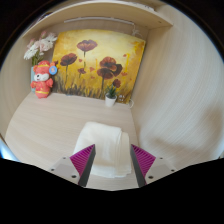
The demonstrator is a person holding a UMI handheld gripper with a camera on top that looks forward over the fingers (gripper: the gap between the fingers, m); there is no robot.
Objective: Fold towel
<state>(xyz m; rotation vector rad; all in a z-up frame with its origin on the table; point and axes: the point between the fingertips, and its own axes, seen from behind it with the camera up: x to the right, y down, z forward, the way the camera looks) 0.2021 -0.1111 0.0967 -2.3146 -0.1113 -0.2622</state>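
Note:
A white towel (104, 146) lies folded into a narrow stack on the light wooden table (45, 125). My gripper (113, 164) hangs over its near end, with the towel's near edge lying between the two magenta pads (84, 159). The fingers stand apart, one at each side of the towel, with a small gap on either side. The towel rests on the table by itself.
At the back of the table stands a painting of red poppies (98, 63), with a small potted plant (111, 96) before it. An orange toy figure (42, 80) and white flowers (40, 46) stand at the back left. A shelf (100, 12) runs above.

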